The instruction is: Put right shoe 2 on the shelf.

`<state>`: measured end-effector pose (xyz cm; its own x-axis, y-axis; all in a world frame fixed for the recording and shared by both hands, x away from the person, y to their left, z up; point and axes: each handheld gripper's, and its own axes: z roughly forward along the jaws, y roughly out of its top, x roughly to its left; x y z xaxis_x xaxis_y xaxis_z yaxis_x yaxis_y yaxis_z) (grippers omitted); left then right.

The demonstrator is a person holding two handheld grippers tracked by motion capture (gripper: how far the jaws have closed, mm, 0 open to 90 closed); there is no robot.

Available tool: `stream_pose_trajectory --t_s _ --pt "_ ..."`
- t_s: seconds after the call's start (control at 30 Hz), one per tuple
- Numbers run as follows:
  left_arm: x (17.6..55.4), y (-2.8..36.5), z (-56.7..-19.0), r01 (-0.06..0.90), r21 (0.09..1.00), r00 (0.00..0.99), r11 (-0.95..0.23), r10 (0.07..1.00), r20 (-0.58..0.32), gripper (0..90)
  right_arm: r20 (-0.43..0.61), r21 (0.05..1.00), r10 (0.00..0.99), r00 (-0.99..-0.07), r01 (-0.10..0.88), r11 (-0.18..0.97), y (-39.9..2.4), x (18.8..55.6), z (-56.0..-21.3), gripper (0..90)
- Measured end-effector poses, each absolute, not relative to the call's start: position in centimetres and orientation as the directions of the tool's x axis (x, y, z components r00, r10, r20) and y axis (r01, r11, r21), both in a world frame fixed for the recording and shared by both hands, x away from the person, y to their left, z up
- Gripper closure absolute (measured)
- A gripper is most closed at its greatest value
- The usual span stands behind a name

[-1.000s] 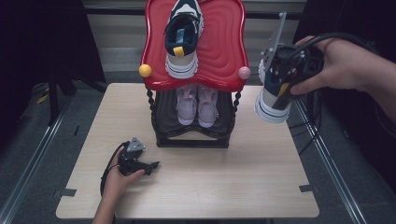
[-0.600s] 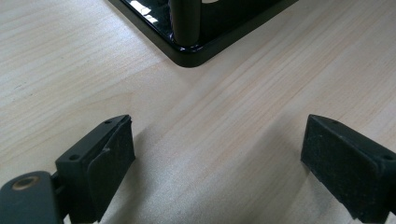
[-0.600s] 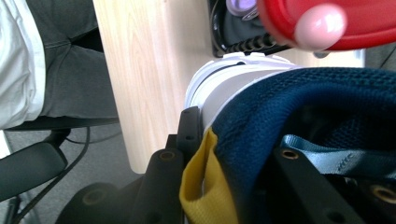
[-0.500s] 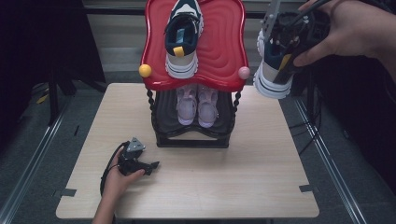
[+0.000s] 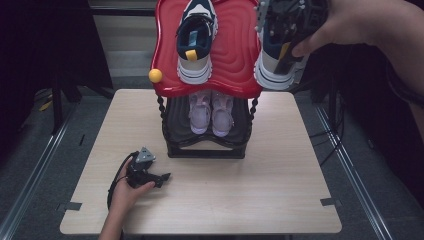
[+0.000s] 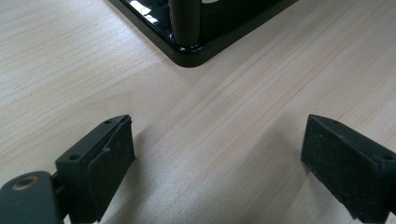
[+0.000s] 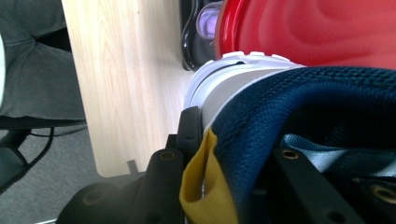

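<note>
right gripper (image 5: pixel 285 42) pinches a knit navy sneaker (image 5: pixel 278 62) over the rippled red tray (image 5: pixel 235 45); left gripper (image 6: pixel 217 172) gapes empty.

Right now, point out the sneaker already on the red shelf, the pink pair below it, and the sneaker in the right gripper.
navy sneaker on the red shelf (image 5: pixel 196 42): high view, its tongue.
pink shoes (image 5: pixel 212 112): high view, between the pair's toes.
held sneaker (image 5: pixel 276 67): high view, white heel sole.
right gripper (image 7: pixel 219 154): right gripper view, at its heel collar.

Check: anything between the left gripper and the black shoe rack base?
Nothing: bare light wood table between left gripper and black rack base, per left gripper view.
</note>
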<state>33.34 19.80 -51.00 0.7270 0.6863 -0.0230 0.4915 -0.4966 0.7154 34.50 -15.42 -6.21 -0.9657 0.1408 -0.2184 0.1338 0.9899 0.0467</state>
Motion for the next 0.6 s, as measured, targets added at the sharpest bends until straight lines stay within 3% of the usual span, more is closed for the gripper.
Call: stream_pose_trajectory --t_s 0.6 --pt "33.3 19.8 -51.0 0.49 0.716 0.728 -0.498 0.685 -0.023 9.0 -0.254 0.016 0.068 -0.965 0.067 0.998 -11.5 37.7 -7.8 73.3"
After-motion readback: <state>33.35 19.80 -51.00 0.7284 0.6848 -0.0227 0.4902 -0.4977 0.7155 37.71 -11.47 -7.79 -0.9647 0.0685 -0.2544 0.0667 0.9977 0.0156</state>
